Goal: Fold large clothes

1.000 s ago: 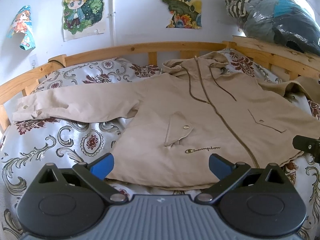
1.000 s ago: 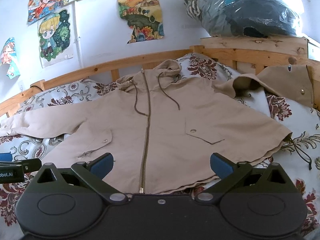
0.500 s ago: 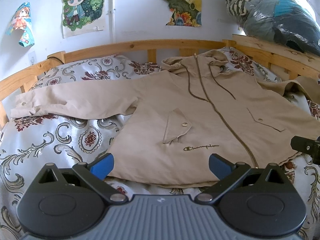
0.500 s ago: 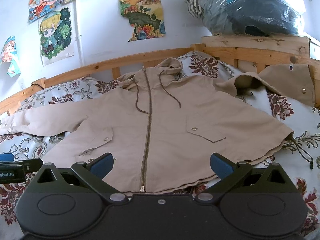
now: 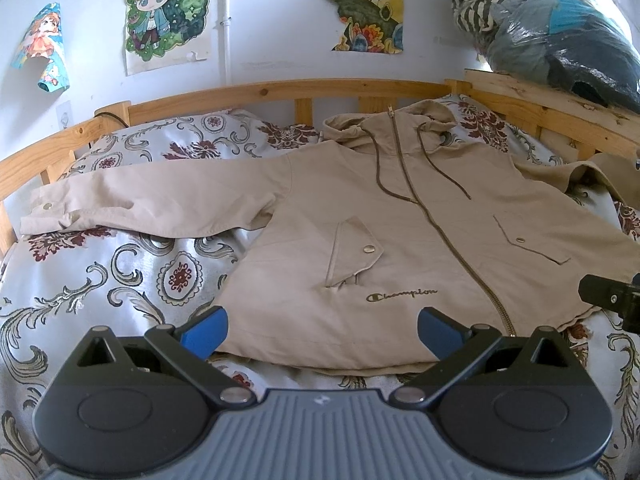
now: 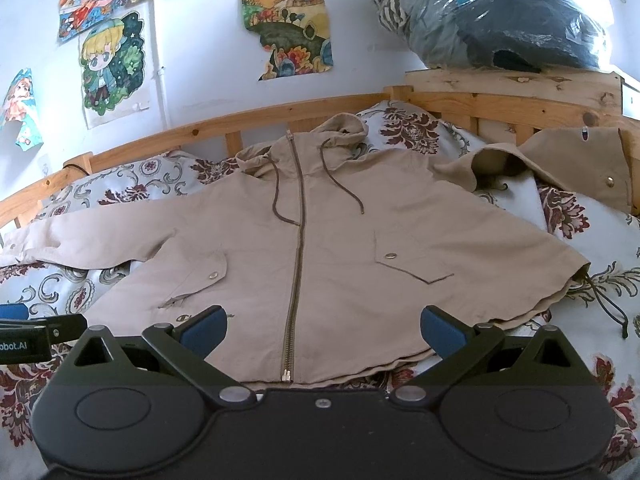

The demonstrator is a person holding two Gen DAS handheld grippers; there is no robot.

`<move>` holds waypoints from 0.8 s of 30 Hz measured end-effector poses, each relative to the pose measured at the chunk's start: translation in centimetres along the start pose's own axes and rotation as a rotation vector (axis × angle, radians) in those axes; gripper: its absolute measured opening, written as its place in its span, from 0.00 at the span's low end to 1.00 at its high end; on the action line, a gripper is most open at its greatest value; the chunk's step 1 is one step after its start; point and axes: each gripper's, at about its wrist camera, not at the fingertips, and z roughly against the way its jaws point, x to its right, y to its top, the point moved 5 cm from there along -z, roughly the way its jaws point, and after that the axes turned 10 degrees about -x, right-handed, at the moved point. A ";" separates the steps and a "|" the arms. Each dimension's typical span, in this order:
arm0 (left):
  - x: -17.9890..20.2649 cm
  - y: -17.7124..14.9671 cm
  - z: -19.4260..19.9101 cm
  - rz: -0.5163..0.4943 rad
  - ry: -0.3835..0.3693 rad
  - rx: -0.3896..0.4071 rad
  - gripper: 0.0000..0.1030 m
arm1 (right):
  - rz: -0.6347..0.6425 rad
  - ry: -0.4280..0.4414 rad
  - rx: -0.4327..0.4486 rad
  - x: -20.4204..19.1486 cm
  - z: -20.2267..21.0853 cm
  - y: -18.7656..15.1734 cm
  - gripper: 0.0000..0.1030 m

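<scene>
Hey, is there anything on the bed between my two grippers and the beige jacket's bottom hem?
Nothing visible. The left gripper and right gripper are both open just short of the beige jacket, with only patterned bedding between.

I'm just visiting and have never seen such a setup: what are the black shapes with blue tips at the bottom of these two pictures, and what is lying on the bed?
No robot here: a person carries a two-finger claw in each hand, each with a camera looking along its blue-tipped fingers. One picture is from the left claw, one from the right claw. Both are open and hold nothing. A beige zipped hooded jacket lies spread flat on the floral bedspread, waiting to be folded.
</scene>
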 end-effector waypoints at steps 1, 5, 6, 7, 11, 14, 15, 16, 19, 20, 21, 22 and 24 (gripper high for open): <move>0.0 0.0 0.0 0.000 0.001 0.001 0.99 | 0.000 -0.001 0.000 0.0 0.0 0.0 0.99; -0.1 0.0 0.0 -0.001 0.001 0.002 0.99 | -0.001 -0.001 0.001 -0.1 0.0 0.0 0.99; -0.1 0.0 0.1 -0.001 0.001 0.002 0.99 | -0.001 0.000 0.001 -0.1 0.0 0.0 0.99; -0.1 0.0 0.1 -0.001 0.001 0.002 0.99 | -0.001 0.000 0.001 -0.1 0.0 0.0 0.99; -0.1 0.0 0.1 0.000 0.002 0.002 0.99 | -0.001 0.000 0.001 -0.1 0.0 0.0 0.99; -0.1 0.0 0.1 0.000 0.001 0.002 0.99 | -0.002 -0.003 0.003 -0.1 0.0 0.0 0.99; -0.1 0.0 0.1 0.000 0.002 0.002 0.99 | -0.003 -0.003 0.005 -0.1 0.1 0.0 0.99; -0.1 0.0 0.1 0.000 0.002 0.002 0.99 | -0.005 -0.002 0.005 0.0 0.0 0.0 0.99; 0.0 0.0 0.0 -0.004 0.007 -0.003 0.99 | -0.009 -0.006 0.004 0.1 0.1 0.0 1.00; 0.1 0.1 0.0 -0.010 0.012 -0.007 0.99 | -0.011 -0.008 0.005 0.1 0.1 0.0 0.99; 0.3 0.2 -0.2 -0.020 0.020 -0.014 0.99 | -0.014 -0.012 0.004 0.1 0.2 0.0 0.99; 0.5 0.4 -0.4 -0.036 0.029 -0.026 0.99 | -0.020 -0.019 0.004 0.2 0.2 0.1 0.99; 0.9 1.1 -0.9 -0.057 0.021 -0.050 0.99 | -0.038 -0.039 0.009 0.7 0.4 0.4 0.99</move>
